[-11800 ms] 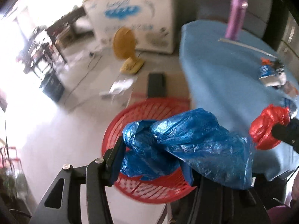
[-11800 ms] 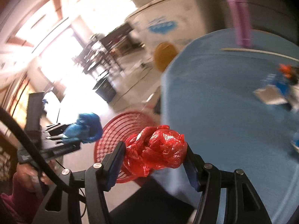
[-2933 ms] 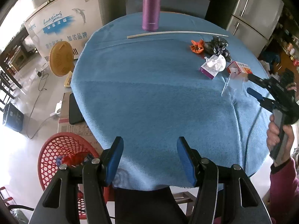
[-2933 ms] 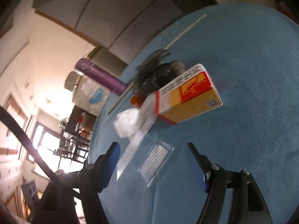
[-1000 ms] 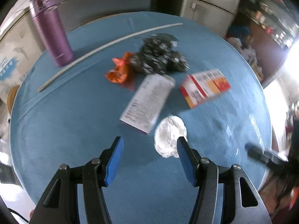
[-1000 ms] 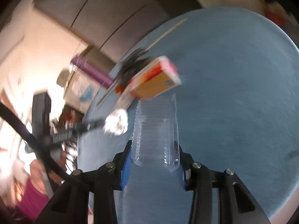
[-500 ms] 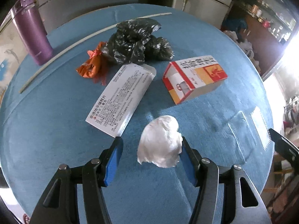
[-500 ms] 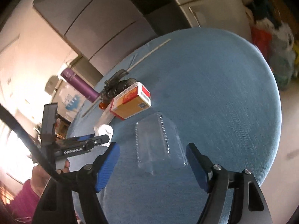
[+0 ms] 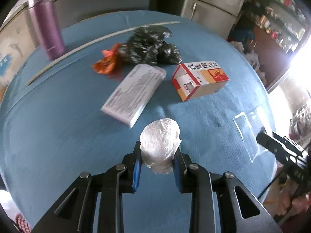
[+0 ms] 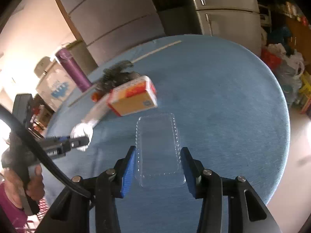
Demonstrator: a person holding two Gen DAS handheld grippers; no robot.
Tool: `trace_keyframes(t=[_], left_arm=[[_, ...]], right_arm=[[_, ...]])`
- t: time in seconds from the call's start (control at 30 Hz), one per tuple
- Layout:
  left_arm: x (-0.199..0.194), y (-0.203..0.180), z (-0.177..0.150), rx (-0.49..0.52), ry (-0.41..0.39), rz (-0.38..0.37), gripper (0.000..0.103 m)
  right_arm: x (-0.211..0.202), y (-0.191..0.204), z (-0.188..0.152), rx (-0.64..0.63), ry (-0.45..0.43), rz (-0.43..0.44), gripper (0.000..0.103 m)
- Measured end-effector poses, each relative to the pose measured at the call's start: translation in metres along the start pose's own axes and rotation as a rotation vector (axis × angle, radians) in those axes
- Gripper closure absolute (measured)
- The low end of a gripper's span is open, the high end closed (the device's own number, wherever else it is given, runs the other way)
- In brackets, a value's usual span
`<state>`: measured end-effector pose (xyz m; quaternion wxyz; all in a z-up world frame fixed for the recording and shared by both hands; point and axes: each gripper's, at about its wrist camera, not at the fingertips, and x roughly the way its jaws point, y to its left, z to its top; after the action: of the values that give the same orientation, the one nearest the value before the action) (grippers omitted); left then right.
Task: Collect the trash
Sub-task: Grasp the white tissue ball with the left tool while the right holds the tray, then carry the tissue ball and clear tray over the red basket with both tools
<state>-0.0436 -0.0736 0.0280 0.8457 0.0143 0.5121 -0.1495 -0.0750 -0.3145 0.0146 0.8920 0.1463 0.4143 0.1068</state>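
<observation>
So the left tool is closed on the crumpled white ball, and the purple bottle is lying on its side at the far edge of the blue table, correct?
Not quite. The left tool is closed on the crumpled white ball, but the purple bottle stands upright at the far edge of the blue table, as the left wrist view shows.

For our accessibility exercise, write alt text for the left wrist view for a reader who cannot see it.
The left gripper is shut on a crumpled white wad over a round table with a blue cloth. Beyond lie a flat white packet, an open orange and white box, an orange wrapper, a crumpled black bag and a standing purple bottle.
</observation>
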Motion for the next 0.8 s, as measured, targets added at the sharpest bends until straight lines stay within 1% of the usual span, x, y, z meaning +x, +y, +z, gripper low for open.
trace_keyframes(t=[0.07,0.17,0.2,0.27,0.33,0.37,0.4,0.47,0.57,0.67,0.8], left_arm=[[-0.022,0.011,-0.015,-0.019,-0.022,0.02,0.073],[-0.056,0.03,-0.038,-0.067,-0.05,0.045,0.073],[-0.067,0.035,-0.045,-0.084,-0.059,0.065,0.073],[-0.094,0.054,-0.068,-0.127,-0.079,0.138,0.073],[-0.116,0.073,-0.088,-0.175,-0.094,0.17,0.073],[-0.13,0.087,-0.102,-0.21,-0.104,0.195,0.073],[-0.139,0.097,-0.108,-0.232,-0.111,0.217,0.073],[-0.164,0.123,-0.135,-0.299,-0.131,0.281,0.073],[-0.192,0.159,-0.175,-0.394,-0.146,0.349,0.073],[-0.212,0.188,-0.209,-0.472,-0.145,0.42,0.073],[-0.229,0.217,-0.245,-0.556,-0.136,0.475,0.073]], right_arm=[[-0.006,0.006,0.0,0.005,-0.005,0.048,0.054],[-0.009,0.026,0.001,0.001,0.006,0.122,0.054],[-0.009,0.035,0.001,-0.001,0.016,0.153,0.054],[-0.007,0.053,0.0,-0.008,0.035,0.209,0.054],[-0.003,0.074,-0.002,-0.026,0.058,0.263,0.054],[-0.001,0.087,-0.004,-0.042,0.072,0.29,0.054],[0.001,0.102,-0.006,-0.065,0.084,0.314,0.054],[0.005,0.132,-0.011,-0.114,0.108,0.352,0.054],[0.01,0.179,-0.022,-0.192,0.154,0.419,0.054],[0.018,0.228,-0.031,-0.274,0.197,0.489,0.054],[0.024,0.285,-0.044,-0.354,0.236,0.57,0.054]])
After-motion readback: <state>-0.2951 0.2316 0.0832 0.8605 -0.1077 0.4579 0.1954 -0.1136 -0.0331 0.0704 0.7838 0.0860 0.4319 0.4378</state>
